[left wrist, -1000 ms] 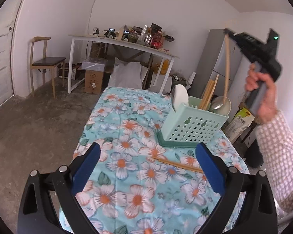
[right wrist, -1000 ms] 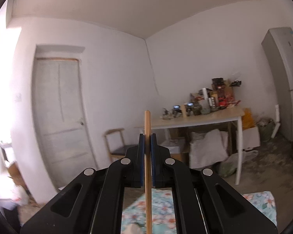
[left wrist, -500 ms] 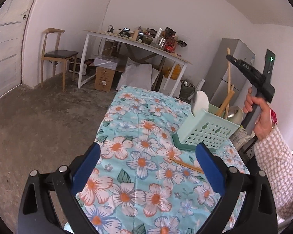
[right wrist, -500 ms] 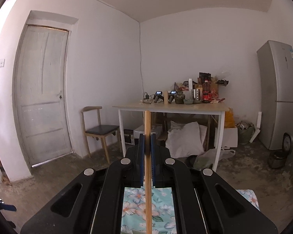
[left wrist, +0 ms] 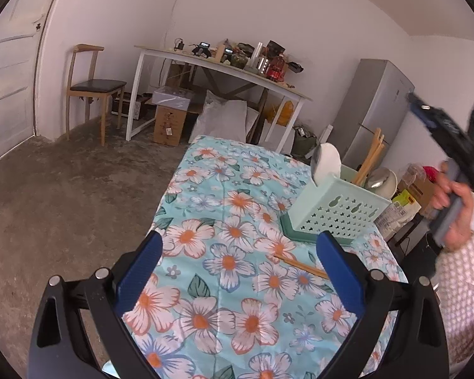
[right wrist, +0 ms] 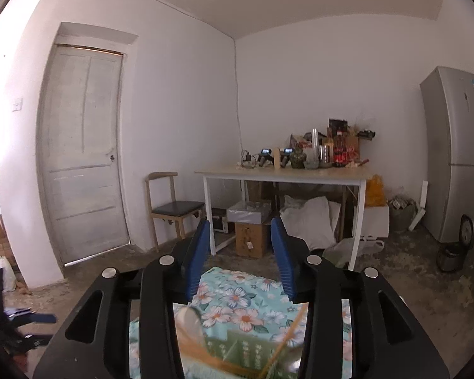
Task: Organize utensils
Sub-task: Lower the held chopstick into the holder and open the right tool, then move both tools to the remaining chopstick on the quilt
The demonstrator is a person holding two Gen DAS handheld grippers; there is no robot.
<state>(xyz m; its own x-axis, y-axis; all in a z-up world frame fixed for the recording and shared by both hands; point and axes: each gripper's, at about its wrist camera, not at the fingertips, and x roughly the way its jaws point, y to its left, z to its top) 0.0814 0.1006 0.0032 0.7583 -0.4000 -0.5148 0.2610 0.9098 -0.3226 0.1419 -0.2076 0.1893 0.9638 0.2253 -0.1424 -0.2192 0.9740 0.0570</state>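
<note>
The left gripper [left wrist: 238, 268] hung low over the counter [left wrist: 205, 189], which wore a blue cloth with big flowers. Its blue jaws were wide apart and nothing was between them. They touched nothing.

A single chopstick [left wrist: 300, 263] lay flat on the cloth, just past the right-hand jaw of that gripper. It was near the front of the green holder [left wrist: 338, 211], but not touching it.

The green holder stood on the far right part of the counter. It had little star holes in its side. Inside it stood a white spoon [left wrist: 327, 161] at the left end, some wooden chopsticks [left wrist: 371, 158] leaning up in the middle, and a shiny metal spoon [left wrist: 379, 178] at the right end.

The right gripper [right wrist: 240, 257] was held up high behind the holder by a hand [left wrist: 455, 211] with a checked sleeve [left wrist: 464, 300]. In the right wrist view its jaws were opening and nothing was between them. Below them, blurry, the top of the holder and some chopsticks showed. The gripper looked a bit smeared in the left wrist view.

Far back in the room stood a white table [right wrist: 284, 173] full of bottles and small things, a wooden chair [right wrist: 173, 208], a white door [right wrist: 82, 151] and a grey fridge [right wrist: 458, 158]. Boxes and bags sat under the white table.
</note>
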